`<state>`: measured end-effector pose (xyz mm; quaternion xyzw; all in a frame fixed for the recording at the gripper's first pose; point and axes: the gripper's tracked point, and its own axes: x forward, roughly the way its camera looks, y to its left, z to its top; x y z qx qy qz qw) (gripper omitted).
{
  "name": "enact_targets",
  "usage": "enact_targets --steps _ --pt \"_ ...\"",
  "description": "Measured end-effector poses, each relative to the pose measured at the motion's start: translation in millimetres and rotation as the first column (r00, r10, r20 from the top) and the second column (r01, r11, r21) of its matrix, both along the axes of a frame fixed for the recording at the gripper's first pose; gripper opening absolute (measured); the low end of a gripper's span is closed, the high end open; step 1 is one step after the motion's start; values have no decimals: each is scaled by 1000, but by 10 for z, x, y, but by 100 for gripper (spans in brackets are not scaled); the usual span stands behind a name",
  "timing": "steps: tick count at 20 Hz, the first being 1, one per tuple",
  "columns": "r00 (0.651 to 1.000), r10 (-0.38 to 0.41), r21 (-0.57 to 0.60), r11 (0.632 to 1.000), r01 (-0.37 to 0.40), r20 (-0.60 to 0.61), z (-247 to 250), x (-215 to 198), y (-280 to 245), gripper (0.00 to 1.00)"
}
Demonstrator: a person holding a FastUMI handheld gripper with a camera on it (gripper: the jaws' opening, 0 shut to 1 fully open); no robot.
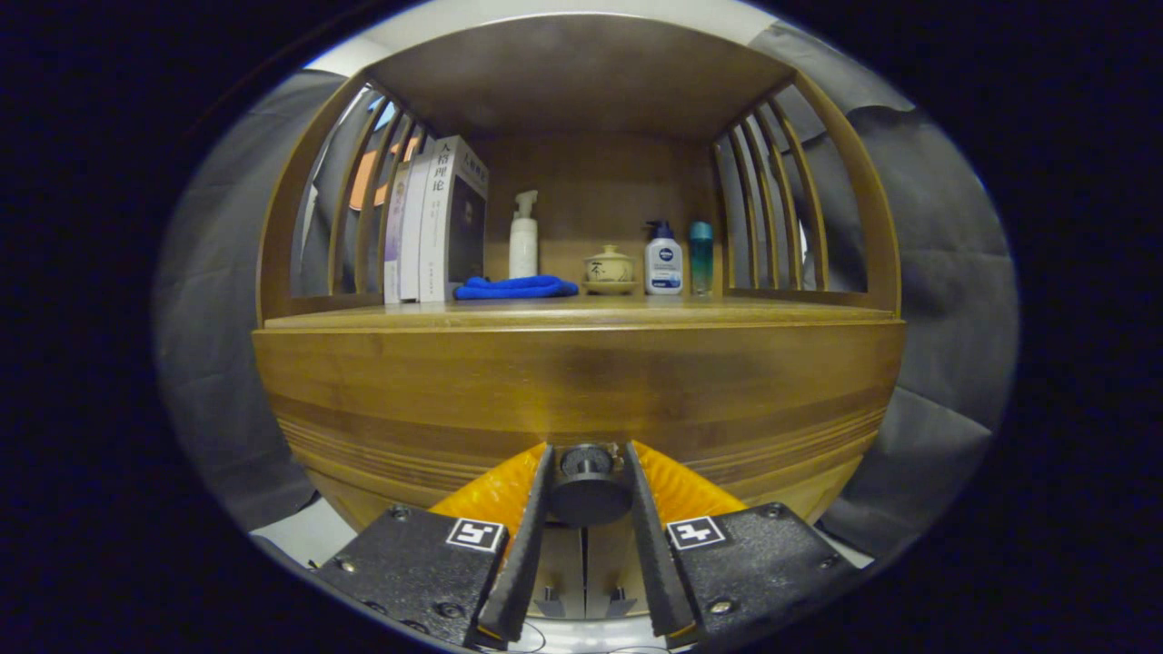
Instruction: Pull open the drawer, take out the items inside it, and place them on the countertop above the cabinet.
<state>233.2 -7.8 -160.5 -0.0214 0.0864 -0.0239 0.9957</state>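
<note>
- Two dark textured plates are seen on the gripper (589, 472), each studded with screws.
- A square black-and-white marker is carried on each plate.

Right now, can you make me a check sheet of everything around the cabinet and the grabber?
Surface: wooden countertop above the drawer, bare along its front edge.
Job's things: drawer front looks closed; dark round knob sits between the fingers; the items inside are hidden.
Clutter: standing books, blue cloth, white pump bottle, small lidded pot, white bottle with a blue cap, teal bottle, all at the back of the shelf.
Grippers: gripper with both fingers close beside the knob; whether they press it cannot be told.
Cables: thin wire below the fingers.
Surroundings: slatted wooden sides, dark cloth wall.
</note>
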Motion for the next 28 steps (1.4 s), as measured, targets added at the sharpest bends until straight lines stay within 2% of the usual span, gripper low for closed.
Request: enact_targets --steps 22,25,28 --pt "997 -3 25 1000 5 -71 -145 -16 -14 55" --pt "997 -3 42 999 6 -74 -152 -22 -10 47" --pt "997 -3 14 1000 4 -71 -148 -27 -16 44"
